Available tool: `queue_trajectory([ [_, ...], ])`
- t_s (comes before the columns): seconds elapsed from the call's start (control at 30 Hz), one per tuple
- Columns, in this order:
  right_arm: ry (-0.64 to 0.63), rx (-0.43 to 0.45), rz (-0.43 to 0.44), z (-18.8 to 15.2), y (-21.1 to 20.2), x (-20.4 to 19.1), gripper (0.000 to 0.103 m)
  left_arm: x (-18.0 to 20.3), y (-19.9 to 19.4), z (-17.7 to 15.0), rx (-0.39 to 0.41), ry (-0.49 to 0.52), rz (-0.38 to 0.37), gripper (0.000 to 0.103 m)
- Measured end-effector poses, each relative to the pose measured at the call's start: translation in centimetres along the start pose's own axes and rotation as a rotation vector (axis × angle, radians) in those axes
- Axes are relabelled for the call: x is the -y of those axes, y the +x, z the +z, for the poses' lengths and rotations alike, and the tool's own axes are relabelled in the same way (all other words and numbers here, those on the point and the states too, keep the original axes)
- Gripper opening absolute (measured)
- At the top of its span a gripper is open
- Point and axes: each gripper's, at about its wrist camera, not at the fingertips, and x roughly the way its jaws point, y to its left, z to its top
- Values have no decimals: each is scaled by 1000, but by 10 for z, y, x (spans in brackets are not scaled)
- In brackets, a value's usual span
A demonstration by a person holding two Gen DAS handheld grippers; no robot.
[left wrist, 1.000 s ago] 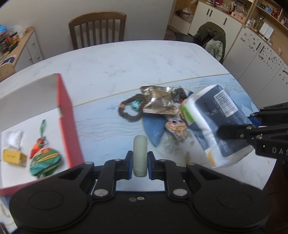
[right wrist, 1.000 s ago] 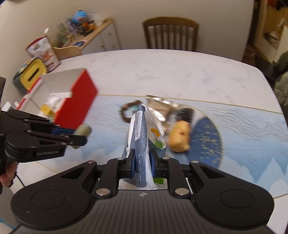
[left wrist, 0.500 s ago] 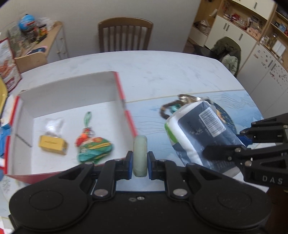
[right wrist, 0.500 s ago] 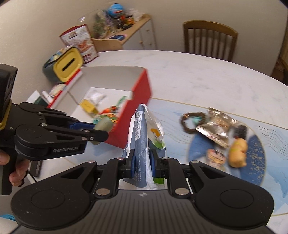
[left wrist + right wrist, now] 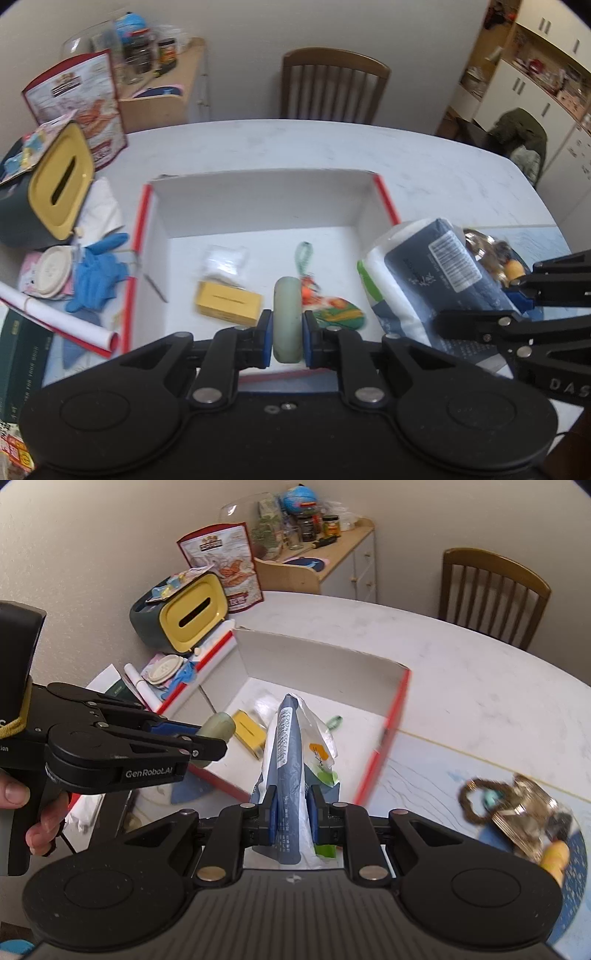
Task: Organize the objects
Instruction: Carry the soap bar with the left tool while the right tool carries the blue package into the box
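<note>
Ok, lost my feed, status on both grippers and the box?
Left gripper shut on pale green disc. Right gripper shut on blue-and-white plastic packet. Both over open red-edged white box. Nothing blocking.

The bracelet (image 5: 480,799) and foil wrapper (image 5: 524,808) are blurred; the right tool's (image 5: 517,306) body runs off the frame edge.

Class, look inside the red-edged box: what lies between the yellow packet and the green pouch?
In the left wrist view, the pale green disc held by the left tongs sits between the yellow packet and the green pouch.
</note>
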Motion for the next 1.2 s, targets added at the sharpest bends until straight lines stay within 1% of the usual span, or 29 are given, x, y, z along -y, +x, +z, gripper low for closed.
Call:
queue_trajectory([
  [0.13, -13, -8, -12, 18, 24, -14, 16, -22, 9, 14, 2, -7, 32, 14],
  [0.3, 9, -34, -49, 35, 62, -18, 16, -39, 28, 30, -8, 3, 43, 14],
  [0.43, 50, -66, -85, 43, 94, -16, 16, -41, 47, 42, -23, 44, 63, 14],
  [0.57, 120, -85, -92, 53, 121, -13, 16, -45, 68, 53, -47, 55, 77, 14],
  [0.73, 159, -97, -99, 62, 144, -15, 16, -45, 96, 64, -89, 66, 81, 14],
  [0.9, 188, -117, -111, 69, 165, -16, 16, -45, 118, 70, -115, 86, 106, 14],
  [1.03, 196, -135, -132, 70, 180, -15, 16, -50, 135, 73, -149, 89, 112, 14],
  [1.2, 210, -143, -129, 69, 193, -12, 16, -52, 151, 74, -168, 95, 119, 14],
])
